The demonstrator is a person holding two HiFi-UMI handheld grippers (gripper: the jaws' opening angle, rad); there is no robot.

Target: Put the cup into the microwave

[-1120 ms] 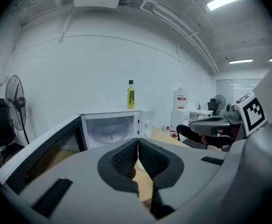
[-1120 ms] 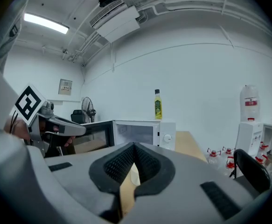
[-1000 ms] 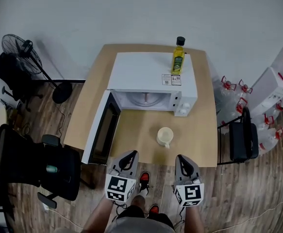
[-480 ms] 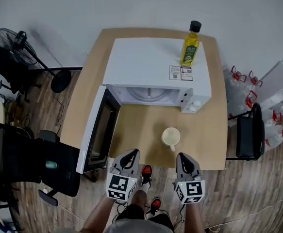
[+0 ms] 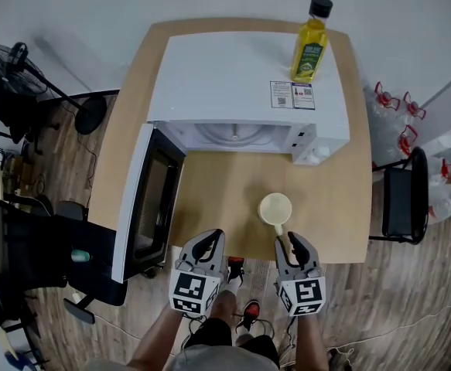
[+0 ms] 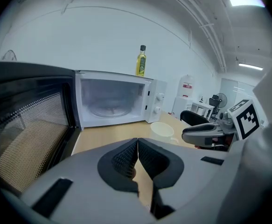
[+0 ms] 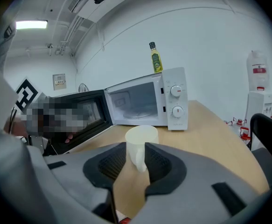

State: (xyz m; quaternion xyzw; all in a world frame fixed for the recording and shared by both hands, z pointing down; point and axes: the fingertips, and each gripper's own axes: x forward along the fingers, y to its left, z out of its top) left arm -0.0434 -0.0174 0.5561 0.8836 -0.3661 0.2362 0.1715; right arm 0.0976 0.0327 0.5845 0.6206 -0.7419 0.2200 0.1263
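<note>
A cream cup (image 5: 275,208) stands upright on the wooden table (image 5: 333,207), in front of the white microwave (image 5: 233,76), with its handle (image 5: 280,228) turned toward me. The microwave's door (image 5: 144,199) hangs open to the left and its cavity (image 5: 233,136) holds only the glass plate. My right gripper (image 5: 294,242) is just behind the cup (image 7: 142,136); its jaws have just been opening and stand open, with the handle (image 7: 138,160) between the tips, not pressed. My left gripper (image 5: 208,242) hovers at the table's front edge, shut (image 6: 137,143) on nothing.
A yellow oil bottle (image 5: 310,41) stands on the microwave's top at the back right. A black chair (image 5: 407,207) and water jugs (image 5: 395,118) are to the right of the table. An office chair (image 5: 32,253) and a fan (image 5: 8,60) are to the left.
Both grippers have sunk and come closer to the table's front edge. The right gripper has reached the cup's handle and its jaws have parted. The cup has not moved.
</note>
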